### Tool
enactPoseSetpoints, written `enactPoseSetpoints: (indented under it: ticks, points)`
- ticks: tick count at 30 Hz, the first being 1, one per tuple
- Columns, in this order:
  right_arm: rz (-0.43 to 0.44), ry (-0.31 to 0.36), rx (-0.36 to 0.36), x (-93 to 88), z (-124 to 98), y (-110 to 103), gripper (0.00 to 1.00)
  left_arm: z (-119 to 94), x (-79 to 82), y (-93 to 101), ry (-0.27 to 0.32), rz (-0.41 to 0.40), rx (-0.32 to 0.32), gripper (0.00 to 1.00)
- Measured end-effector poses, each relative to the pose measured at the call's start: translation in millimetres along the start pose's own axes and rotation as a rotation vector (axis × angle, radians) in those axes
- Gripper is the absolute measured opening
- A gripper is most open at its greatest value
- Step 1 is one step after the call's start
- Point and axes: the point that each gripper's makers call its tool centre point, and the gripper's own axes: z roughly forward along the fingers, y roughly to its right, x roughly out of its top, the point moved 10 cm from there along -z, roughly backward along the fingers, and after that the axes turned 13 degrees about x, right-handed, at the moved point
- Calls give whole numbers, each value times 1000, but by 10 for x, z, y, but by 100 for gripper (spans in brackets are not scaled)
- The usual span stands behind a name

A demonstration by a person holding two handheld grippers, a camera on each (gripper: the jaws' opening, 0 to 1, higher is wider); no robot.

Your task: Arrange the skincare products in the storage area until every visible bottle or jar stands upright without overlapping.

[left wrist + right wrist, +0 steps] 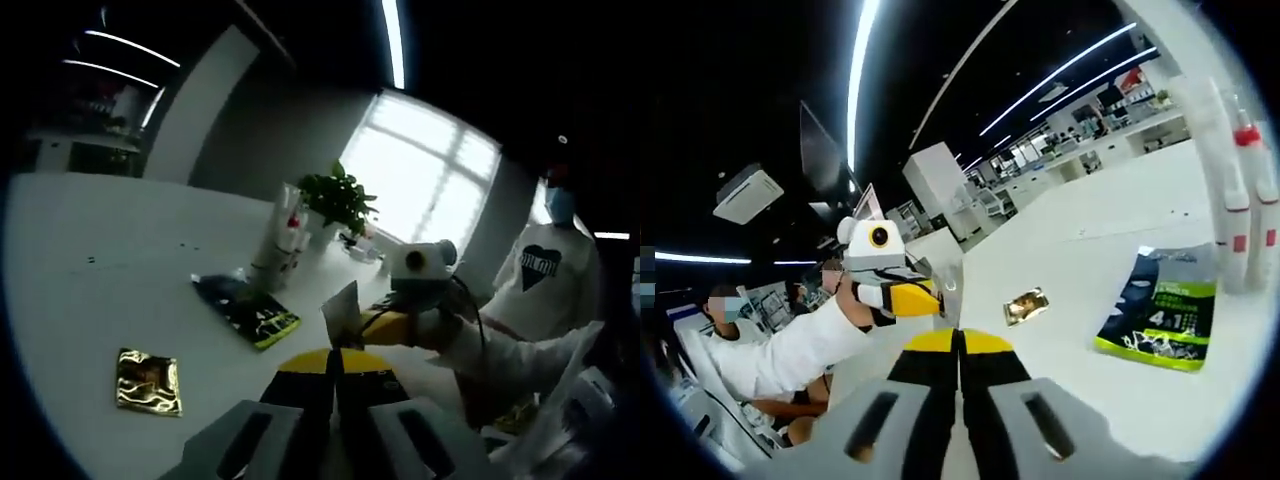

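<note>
A small silver sachet [342, 312] stands on edge just above my left gripper [335, 358], whose yellow-tipped jaws are pressed together on its lower edge. My right gripper [368, 325] reaches in from the right and pinches the same sachet. In the right gripper view the sachet [953, 280] is a pale sliver above my shut right gripper [960, 340], with the left gripper [938, 300] at its side. Tall white tubes [283, 240] with red marks stand upright far back on the white table [120, 250]; the same tubes [1240, 210] stand at the right.
A gold foil sachet [148, 381] and a dark green sachet [248, 312] lie flat on the table, also seen as gold sachet [1025, 305] and green sachet [1162, 320]. A potted plant [335, 200] stands behind the tubes. A person in a white top [545, 280] stands at right.
</note>
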Motion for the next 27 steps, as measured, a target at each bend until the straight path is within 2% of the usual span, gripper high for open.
enactPoseSetpoints:
  ticks: [4,9,16,22,27]
  points:
    - [25,-1,-49,32,49,97,0,79,54,-97,-33,-59,47,0]
    - [43,2,-91,69,94,181,0,154,126,-188,-47,-82,82,0]
    - [64,8,-122,91,109,294,0,196,128,-219,-58,-109,94,0]
    - [82,6,-170,140,178,440,0,245,142,-287,-74,-126,141,0]
    - [99,5,-202,118,183,483,0,260,128,-316,-89,-136,165,0]
